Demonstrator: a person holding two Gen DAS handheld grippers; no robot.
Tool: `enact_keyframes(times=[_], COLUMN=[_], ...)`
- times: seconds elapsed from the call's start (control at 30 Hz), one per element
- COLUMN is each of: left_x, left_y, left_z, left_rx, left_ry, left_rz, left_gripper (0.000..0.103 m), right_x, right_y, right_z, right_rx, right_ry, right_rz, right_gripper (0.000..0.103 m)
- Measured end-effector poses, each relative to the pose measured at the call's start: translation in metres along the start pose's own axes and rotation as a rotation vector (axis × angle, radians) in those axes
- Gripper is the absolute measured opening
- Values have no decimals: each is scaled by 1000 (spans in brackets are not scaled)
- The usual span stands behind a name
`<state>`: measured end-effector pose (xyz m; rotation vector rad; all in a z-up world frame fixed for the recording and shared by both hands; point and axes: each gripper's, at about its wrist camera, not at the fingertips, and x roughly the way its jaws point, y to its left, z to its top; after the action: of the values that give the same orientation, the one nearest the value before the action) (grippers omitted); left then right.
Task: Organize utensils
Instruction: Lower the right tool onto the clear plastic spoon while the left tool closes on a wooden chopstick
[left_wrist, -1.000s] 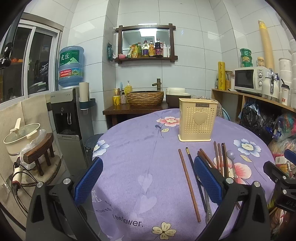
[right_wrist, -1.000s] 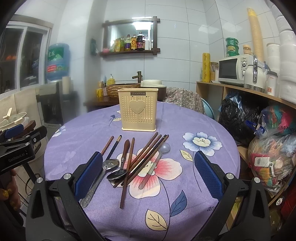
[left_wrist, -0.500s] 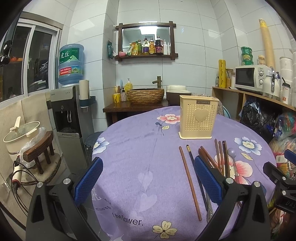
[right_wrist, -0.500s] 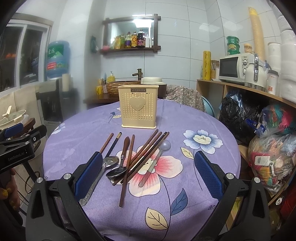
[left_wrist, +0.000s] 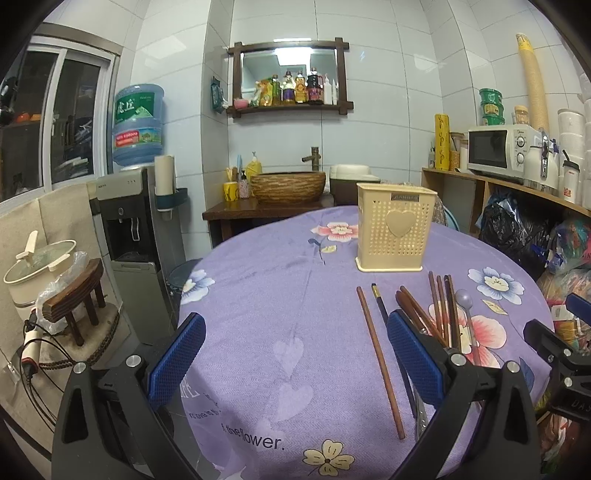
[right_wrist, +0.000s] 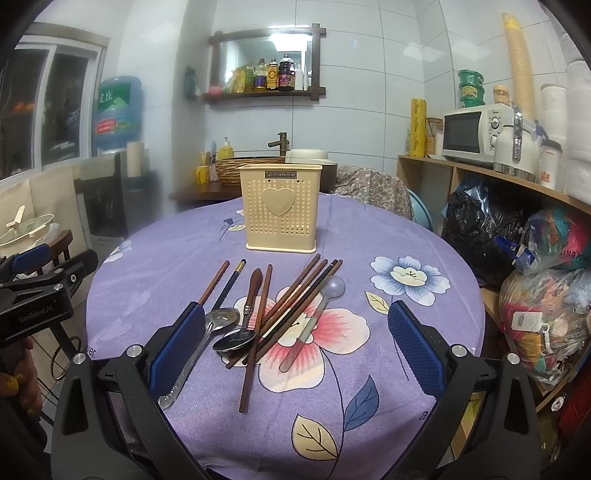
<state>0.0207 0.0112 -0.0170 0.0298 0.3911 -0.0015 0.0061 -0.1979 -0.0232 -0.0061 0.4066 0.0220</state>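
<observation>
Nothing picked yet: both claws wide & empty, right gripper (right_wrist: 295, 343) over utensil pile (right_wrist: 273, 314) near of holder (right_wrist: 281, 208), left gripper (left_wrist: 295, 358) idle; next I drop, pinch one chopstick.

Both tongs, left (left_wrist: 295, 356) and right (right_wrist: 295, 347), have black frames, silver screws and blue textured pads (right_wrist: 179, 345) (the left reads "GenRobot.AI").

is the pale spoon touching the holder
Apart. The right wrist view shows bare cloth between the pale spoon and the holder.
</observation>
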Motion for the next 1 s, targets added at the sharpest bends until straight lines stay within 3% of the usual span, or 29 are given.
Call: enact_keyframes(times=[0.13, 0.27, 0.43, 0.63, 0.87, 1.0], left_x=[43, 79, 105, 139, 169, 178], left_y=[6, 9, -5, -26, -34, -49], left_z=[0, 3, 12, 21, 18, 20], left_rx=[8, 0, 37, 55, -3, 22], left_ry=[169, 273, 339, 427, 520, 533], left_rz=[-12, -68, -167, -233, -268, -261], left_gripper=[98, 96, 80, 63, 51, 46], right_x=[25, 55, 82, 103, 122, 129], right_y=[-4, -12, -8, -8, -32, -36], right_z=[6, 10, 12, 17, 21, 21], right_rx=[-7, 1, -61, -85, -39, -36], right_ry=[62, 145, 194, 231, 286, 301], right_rz=[12, 48, 65, 65, 20, 0], right_gripper=[98, 98, 94, 85, 80, 80])
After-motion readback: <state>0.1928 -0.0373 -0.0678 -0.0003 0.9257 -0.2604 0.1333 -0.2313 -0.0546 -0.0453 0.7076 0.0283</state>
